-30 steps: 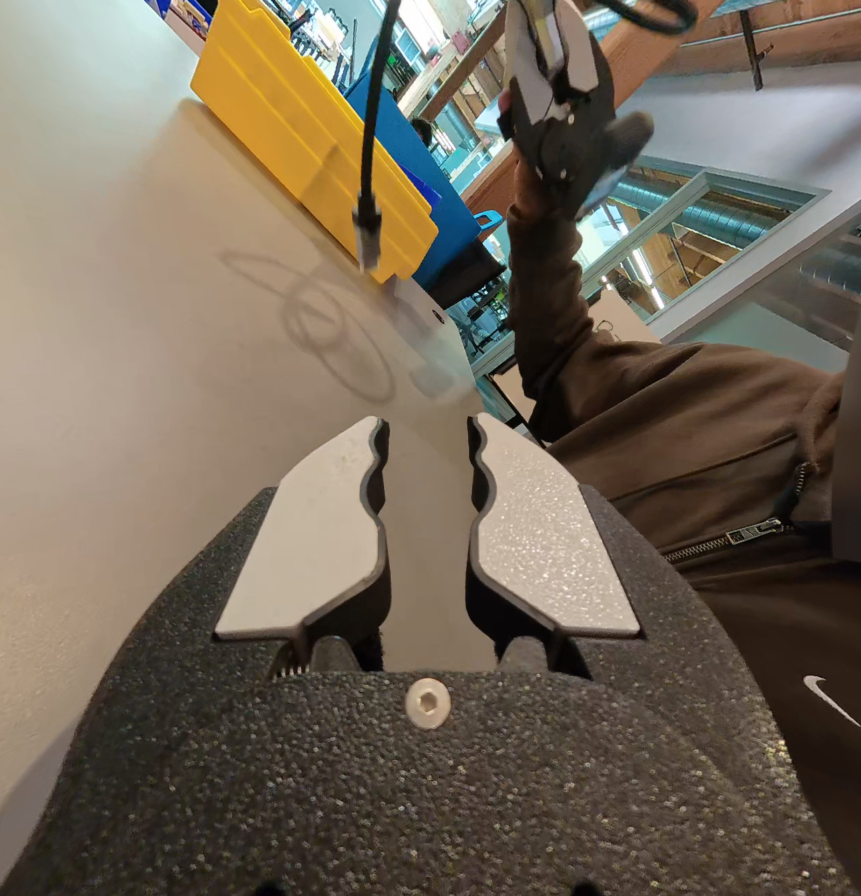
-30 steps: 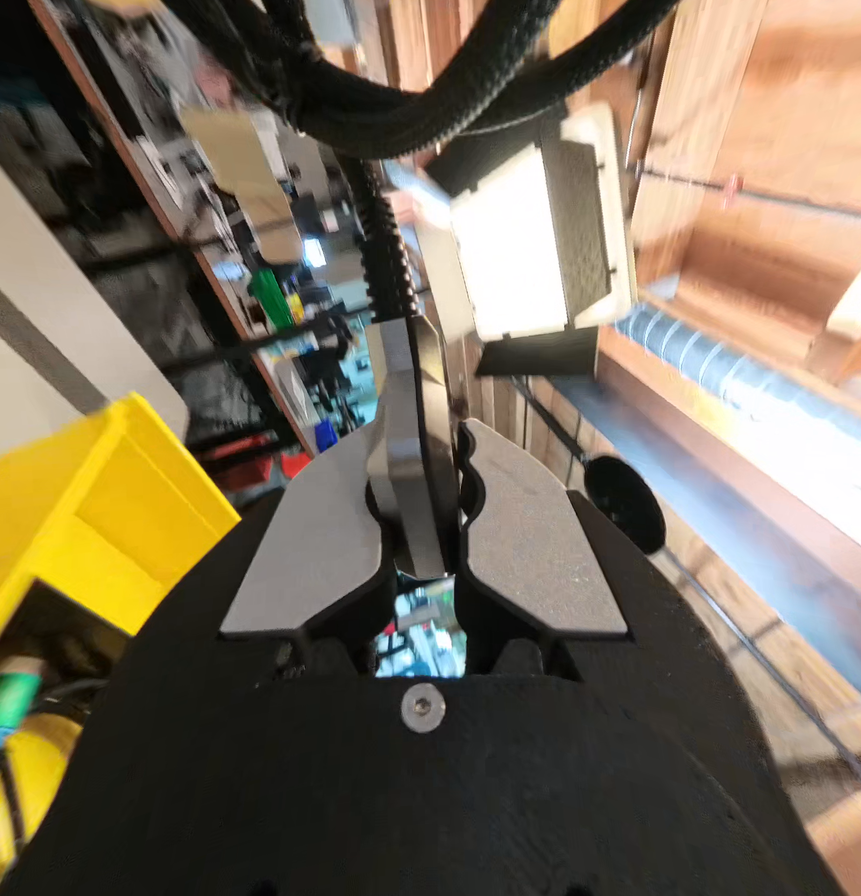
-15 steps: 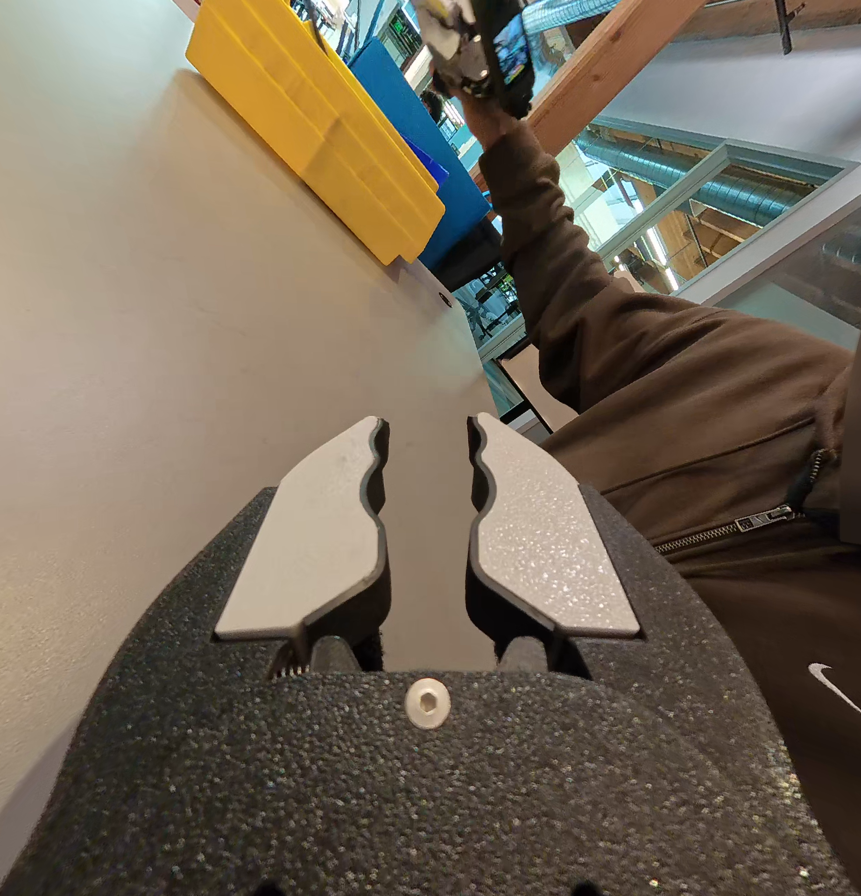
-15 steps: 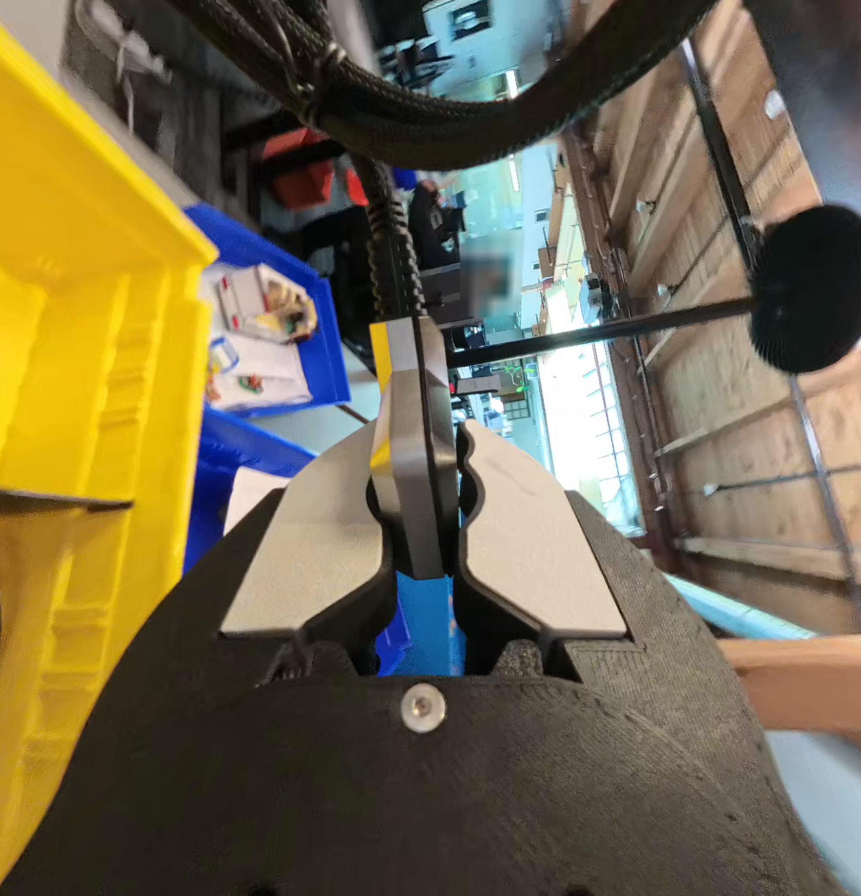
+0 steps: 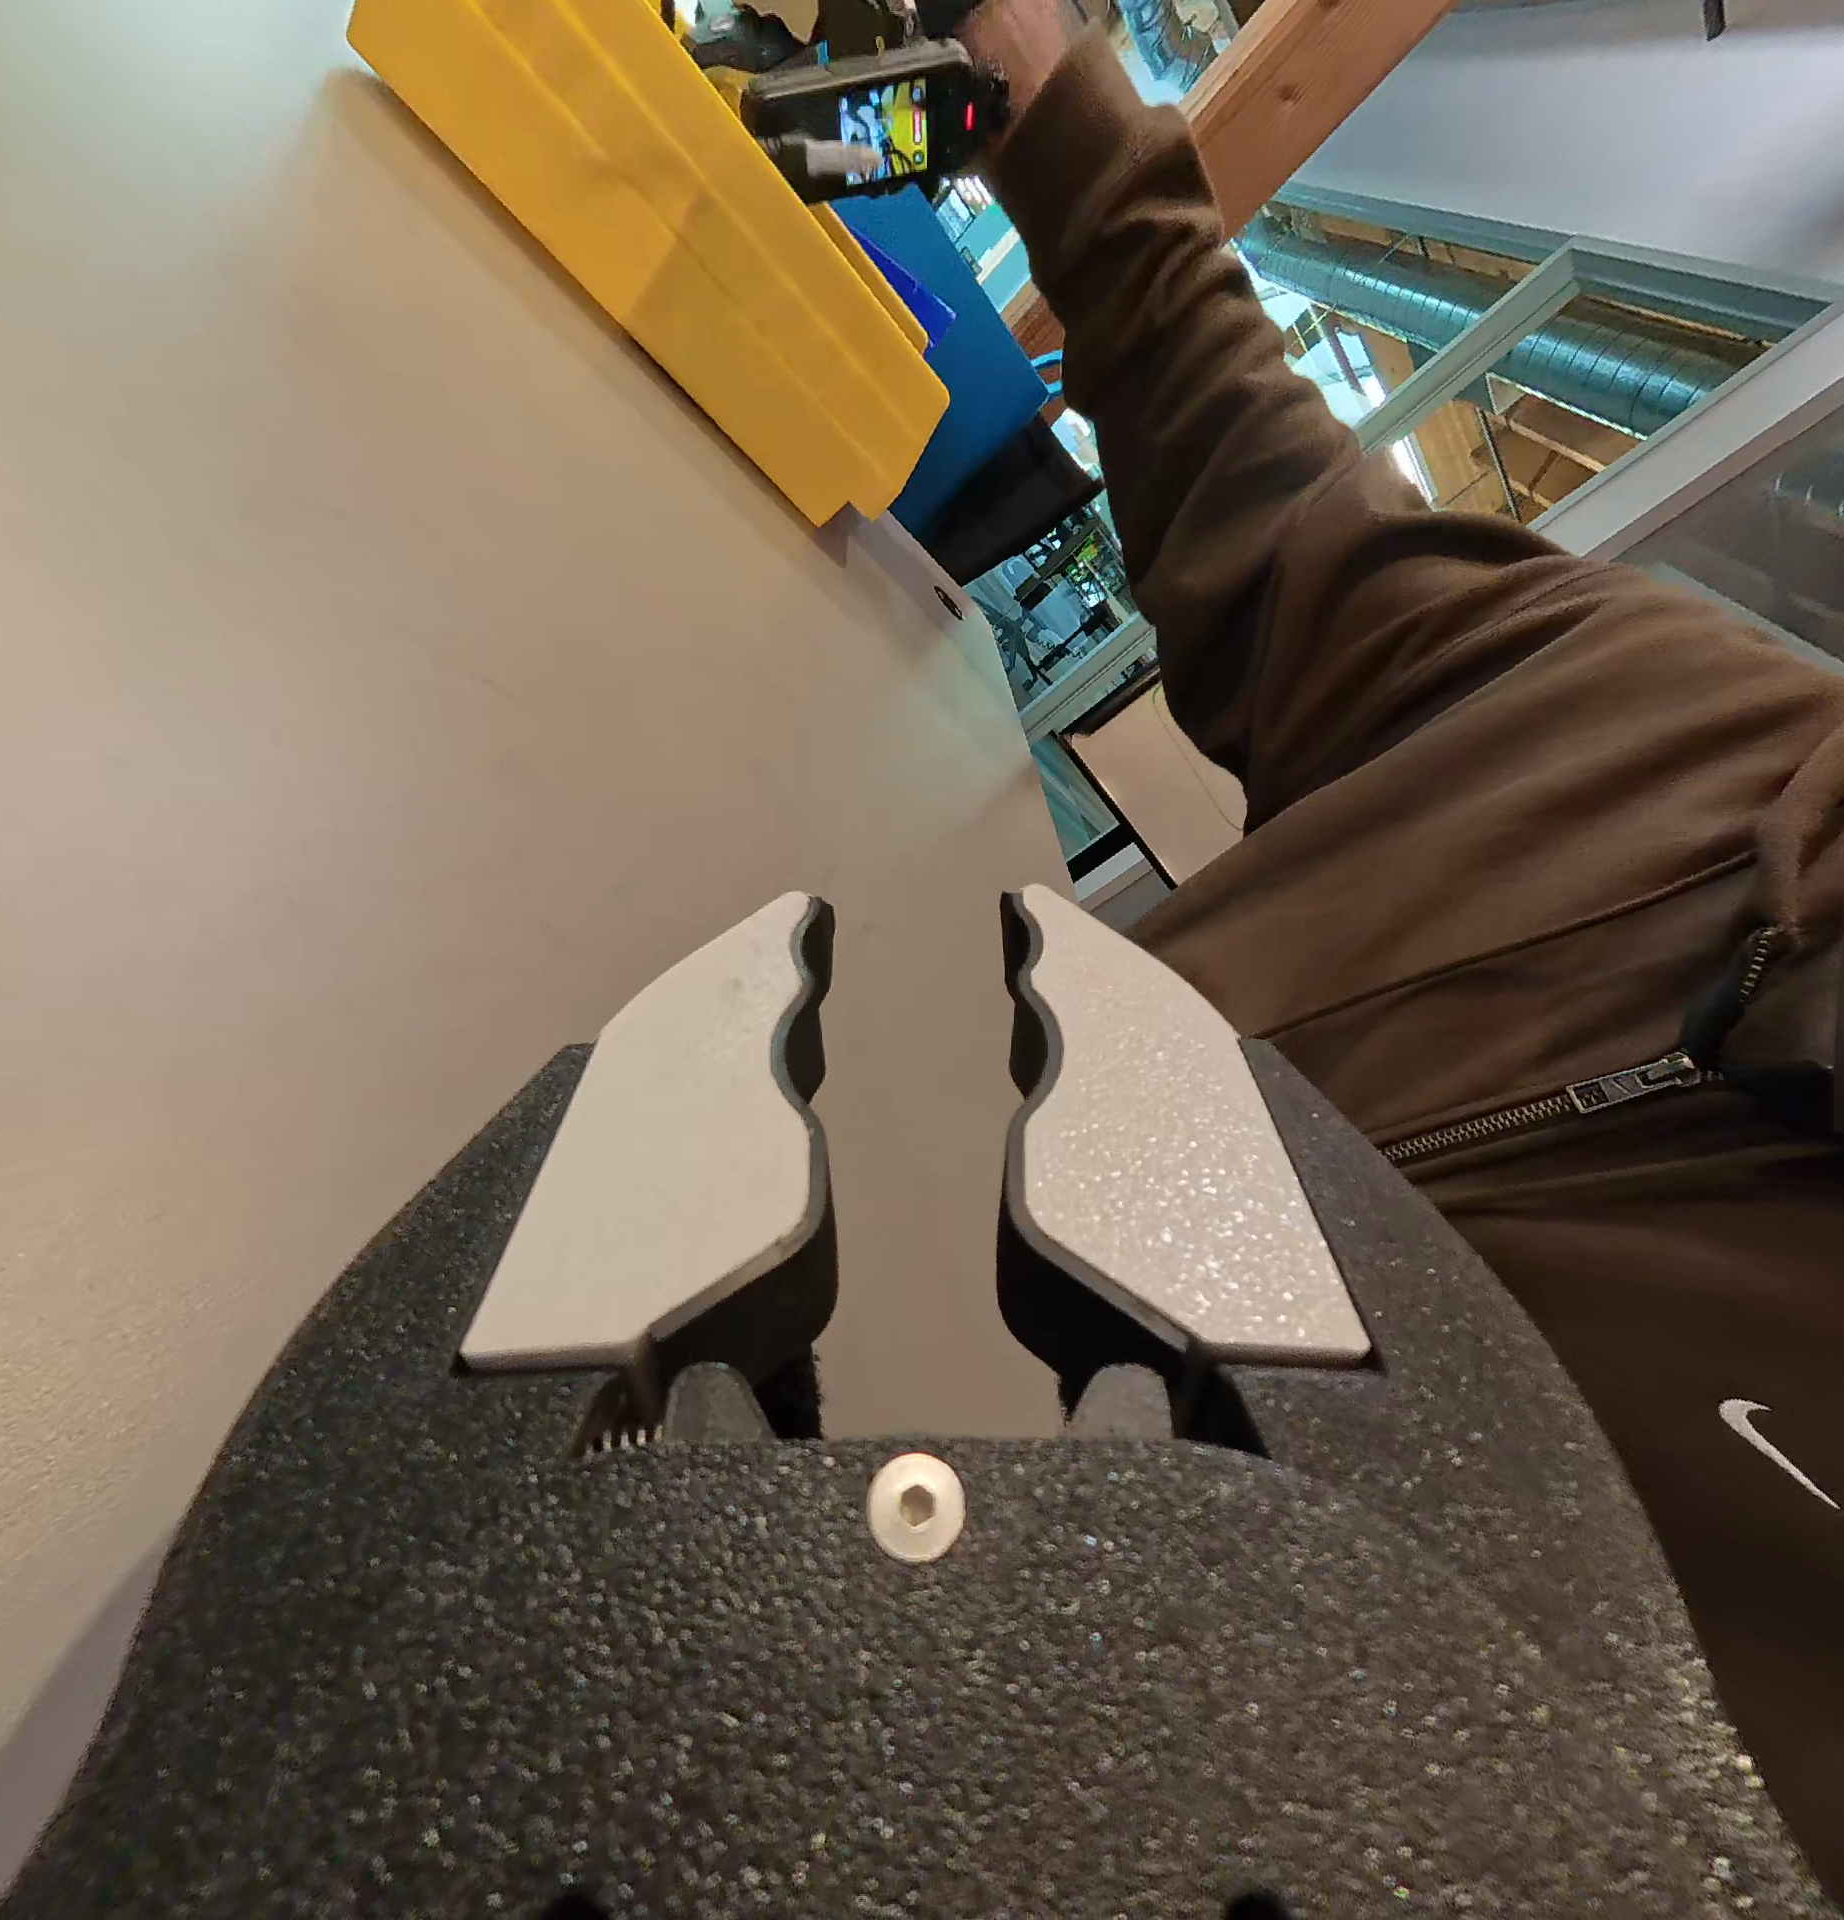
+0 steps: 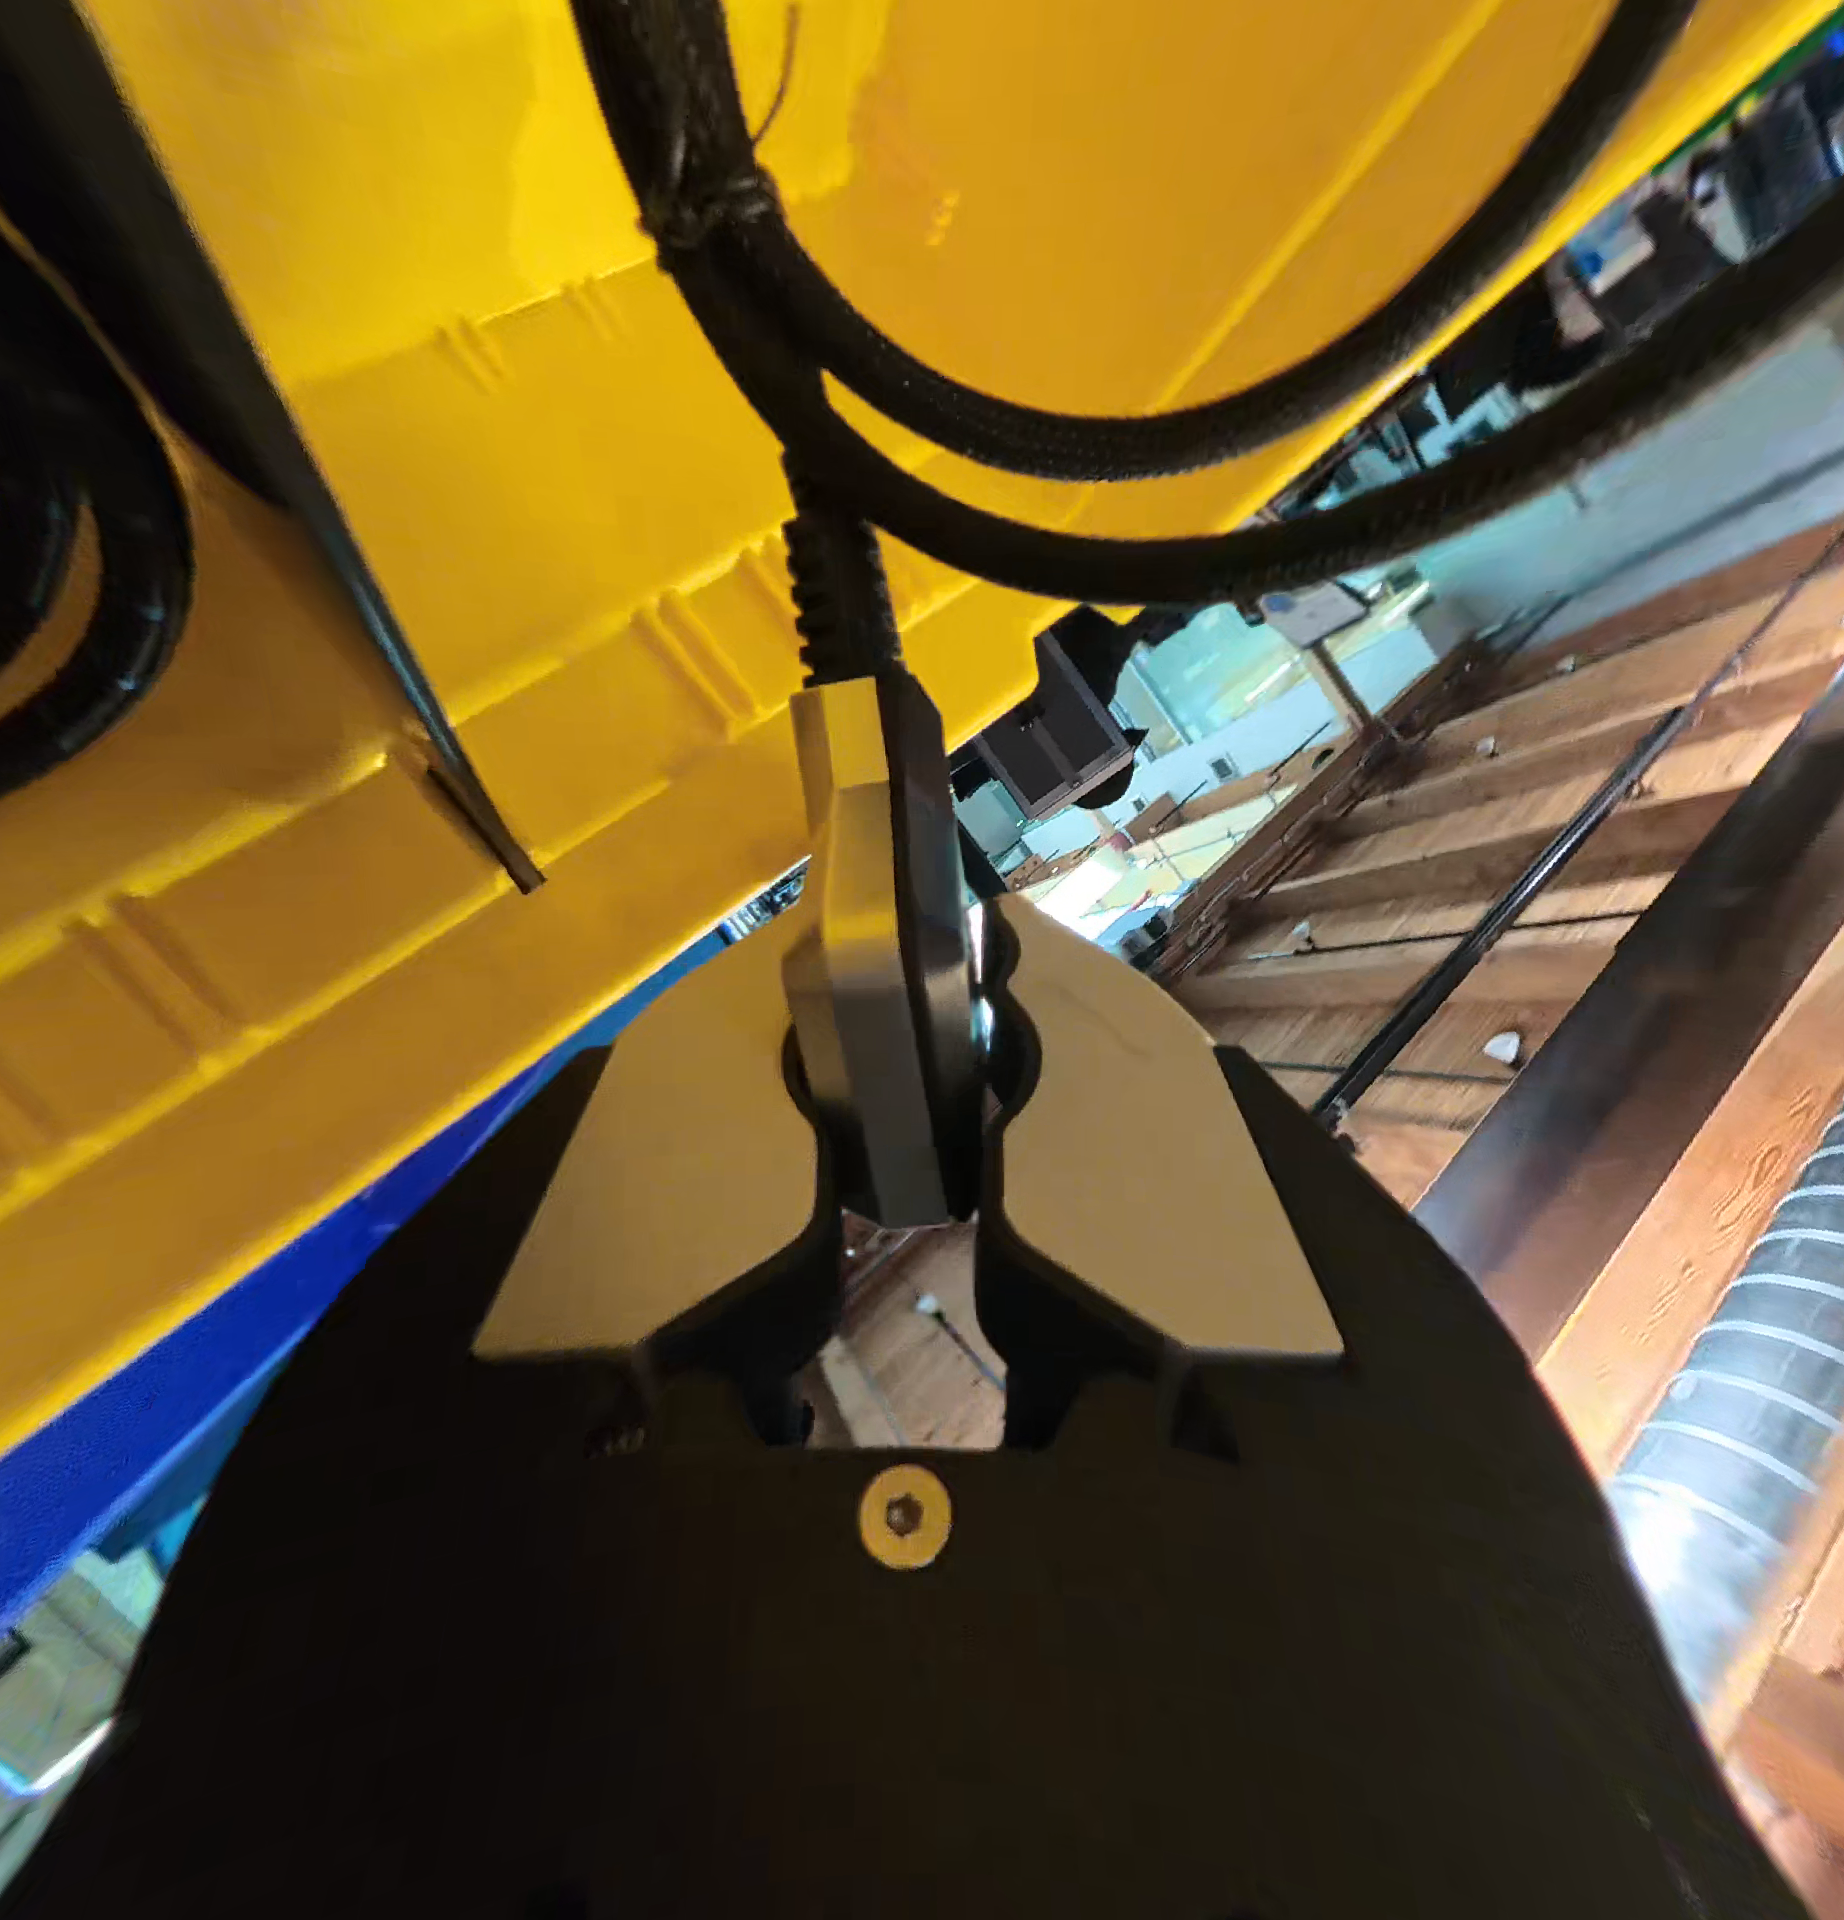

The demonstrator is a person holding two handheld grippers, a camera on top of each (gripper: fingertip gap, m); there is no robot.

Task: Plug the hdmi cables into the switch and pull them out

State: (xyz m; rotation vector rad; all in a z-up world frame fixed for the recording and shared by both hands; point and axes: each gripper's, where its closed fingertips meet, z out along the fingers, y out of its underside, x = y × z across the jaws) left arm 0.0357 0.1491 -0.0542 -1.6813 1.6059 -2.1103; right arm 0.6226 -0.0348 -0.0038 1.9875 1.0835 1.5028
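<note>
Pale beige tabletop (image 5: 326,779) fills most of the left wrist view, and the yellow bin (image 5: 669,249) at its far edge serves as the anchor for everything else. Well short of the yellow bin, over bare tabletop, the left gripper (image 5: 916,914) hangs with its grey fingers (image 5: 689,1122) parted and only the surface showing between them; nothing is in its grasp. Behind the yellow bin sits a blue bin (image 5: 959,343). Above the bin's rim a person's arm in a dark brown sleeve (image 5: 1209,436) reaches up, carrying the right gripper (image 5: 866,114), seen there only from its back with a small lit screen. From the right wrist view, the right gripper (image 6: 902,935) is closed on a flat grey and black connector block (image 6: 876,997), both pads pressing its sides. A black braided cable (image 6: 1001,436) runs out of the top of the block and loops across the yellow bin's wall (image 6: 482,520), which fills the upper left just beyond the fingertips. Below the yellow bin a strip of the blue bin (image 6: 222,1382) shows, and to the other side wooden beams (image 6: 1520,883) and a silver duct (image 6: 1749,1351) cross the ceiling.
</note>
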